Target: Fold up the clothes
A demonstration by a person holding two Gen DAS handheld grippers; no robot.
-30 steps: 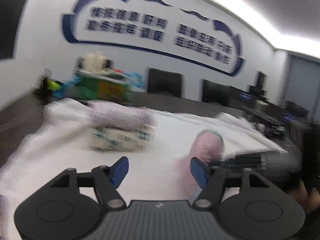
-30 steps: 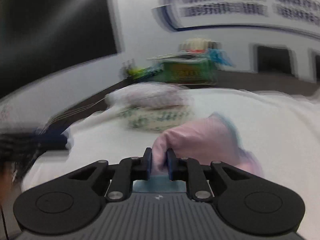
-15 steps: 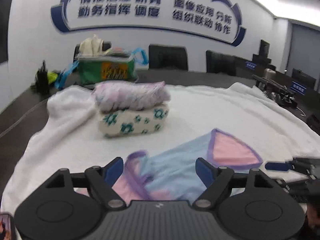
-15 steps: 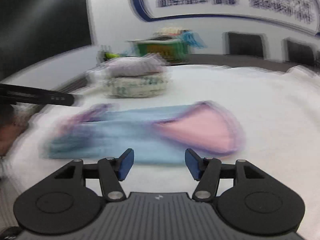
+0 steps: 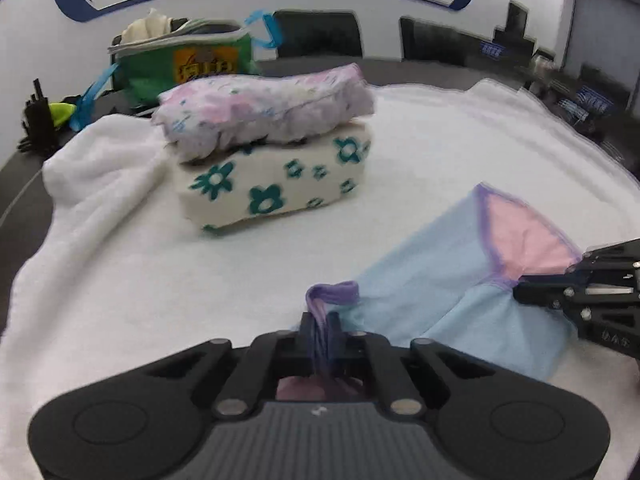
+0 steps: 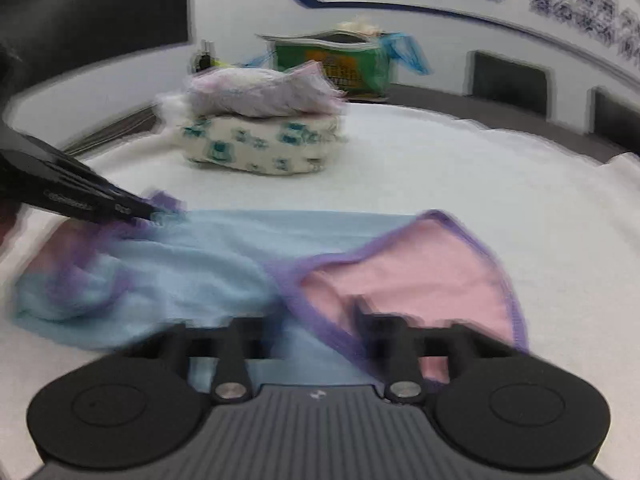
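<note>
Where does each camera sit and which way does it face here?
Left wrist: on the left claw, facing down across the white towel; its jaws pinch the garment's purple edge; right claw enters at right.
Right wrist: on the right claw, same direction; garment under its blurred fingers; left claw enters at left.
Shared: garment, folded stack, green bag.

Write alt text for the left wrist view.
The left claw pinches the purple-trimmed edge of a light blue and pink garment lying on a white towel. The right claw grips its far end; two folded garments sit stacked behind.
</note>
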